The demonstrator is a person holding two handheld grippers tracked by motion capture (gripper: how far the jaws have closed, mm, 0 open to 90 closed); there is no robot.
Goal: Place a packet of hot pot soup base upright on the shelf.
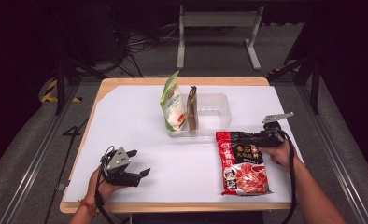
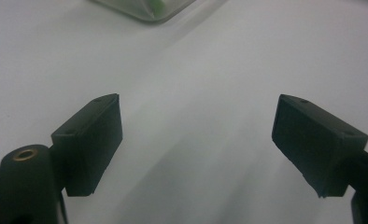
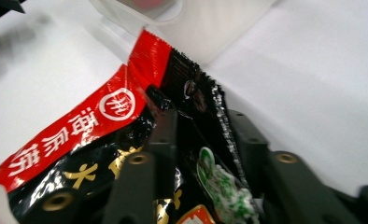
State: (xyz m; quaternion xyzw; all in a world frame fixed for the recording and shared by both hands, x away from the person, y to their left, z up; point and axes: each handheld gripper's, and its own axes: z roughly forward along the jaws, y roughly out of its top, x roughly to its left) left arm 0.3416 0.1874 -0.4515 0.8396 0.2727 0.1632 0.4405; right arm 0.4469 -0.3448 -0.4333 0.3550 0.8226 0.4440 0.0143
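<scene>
A red and black food packet (image 1: pixel 245 168) lies flat at the table's front right. My right gripper (image 1: pixel 243 137) is shut on the packet's far edge; in the right gripper view the black jaws pinch the red packet (image 3: pixel 93 126) between them, the right gripper (image 3: pixel 203 128) low over the white table. At the front left my left gripper (image 1: pixel 142 162) is open and holds nothing. The left gripper view has the left gripper (image 2: pixel 196 140) with its jaws wide apart over bare white surface.
A clear plastic bin (image 1: pixel 219 100) stands at the table's middle back with a green and white pouch (image 1: pixel 173 105) and a brown packet (image 1: pixel 192 107) upright in its left end. A corner of the bin (image 2: pixel 140 9) lies ahead of the left gripper. Wooden table edge (image 1: pixel 173 206) runs along the front.
</scene>
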